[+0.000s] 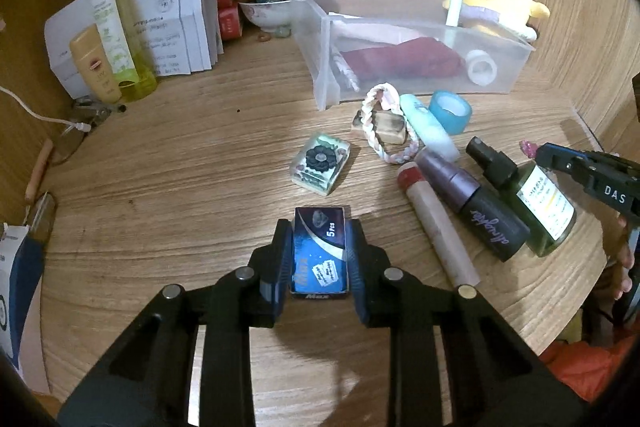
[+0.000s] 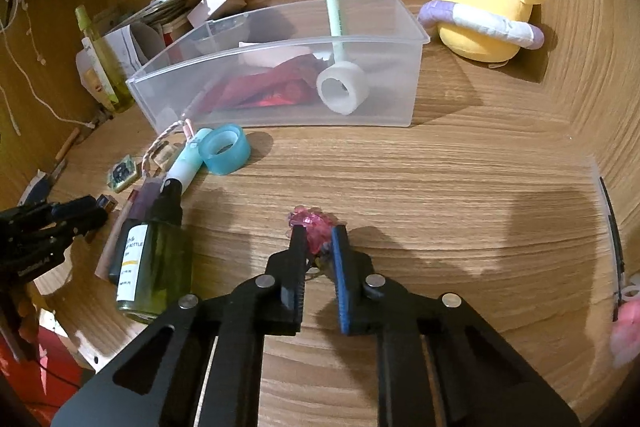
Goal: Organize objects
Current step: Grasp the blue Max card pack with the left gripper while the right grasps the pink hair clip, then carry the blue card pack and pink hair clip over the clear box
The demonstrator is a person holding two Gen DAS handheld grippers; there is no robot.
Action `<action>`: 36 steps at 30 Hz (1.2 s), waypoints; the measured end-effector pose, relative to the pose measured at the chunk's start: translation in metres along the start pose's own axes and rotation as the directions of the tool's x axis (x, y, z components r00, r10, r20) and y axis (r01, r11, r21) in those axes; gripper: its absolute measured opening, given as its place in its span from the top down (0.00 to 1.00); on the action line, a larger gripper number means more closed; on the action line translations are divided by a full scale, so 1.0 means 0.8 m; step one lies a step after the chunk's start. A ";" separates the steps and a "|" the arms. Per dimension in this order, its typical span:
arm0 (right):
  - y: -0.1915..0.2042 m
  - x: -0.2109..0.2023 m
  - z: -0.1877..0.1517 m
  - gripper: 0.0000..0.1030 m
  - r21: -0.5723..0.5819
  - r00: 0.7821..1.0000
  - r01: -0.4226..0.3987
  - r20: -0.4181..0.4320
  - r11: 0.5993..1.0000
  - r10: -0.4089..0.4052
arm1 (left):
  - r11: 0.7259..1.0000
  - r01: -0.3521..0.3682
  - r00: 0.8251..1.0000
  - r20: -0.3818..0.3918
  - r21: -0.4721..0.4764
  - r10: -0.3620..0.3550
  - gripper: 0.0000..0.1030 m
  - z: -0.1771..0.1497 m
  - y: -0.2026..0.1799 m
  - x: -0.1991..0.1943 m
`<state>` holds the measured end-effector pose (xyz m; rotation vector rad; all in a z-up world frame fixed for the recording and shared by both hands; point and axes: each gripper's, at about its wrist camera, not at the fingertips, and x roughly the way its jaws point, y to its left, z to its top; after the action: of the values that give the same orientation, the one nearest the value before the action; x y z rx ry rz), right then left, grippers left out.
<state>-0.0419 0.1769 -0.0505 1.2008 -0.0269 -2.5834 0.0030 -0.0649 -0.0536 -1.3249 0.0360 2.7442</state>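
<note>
Left gripper (image 1: pixel 319 255): clamped on a blue razor-blade box (image 1: pixel 319 251), one pad against each long side; the box lies flat on the wooden desk (image 1: pixel 192 187) and its far end juts out past the fingertips.
Right gripper (image 2: pixel 319 241): closed tight on a pink faceted trinket (image 2: pixel 312 227) (what exactly it is, I cannot tell), which sits at the very tips of the fingers, on the desk surface.
Clear plastic bin (image 2: pixel 280 99): beyond both tools, holding a white tape roll (image 2: pixel 339 89), a pale green tube (image 2: pixel 335 7) leaning on its back wall, and something dark red.
Loose items: blue tape roll (image 1: pixel 451 111) just in front of the bin; green spray bottle (image 2: pixel 150 259) lying to the left of the right gripper; dark purple bottle (image 1: pixel 476 203) and a red-capped tube (image 1: pixel 436 227) lying to the right of the razor-blade box.
Plush chick (image 2: pixel 486 3): upright beside the bin's right end.
</note>
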 end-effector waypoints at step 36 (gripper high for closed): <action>0.013 0.010 0.025 0.76 -0.062 0.999 0.043 0.009 0.997 -0.043 | 0.984 0.173 0.959 0.234 -0.030 -0.161 0.74 0.103 -0.028 -0.040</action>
<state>-0.0594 0.1623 -0.0418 1.1824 0.0776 -2.6054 -0.0390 -0.0400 0.0231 -0.9600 -0.1555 2.7482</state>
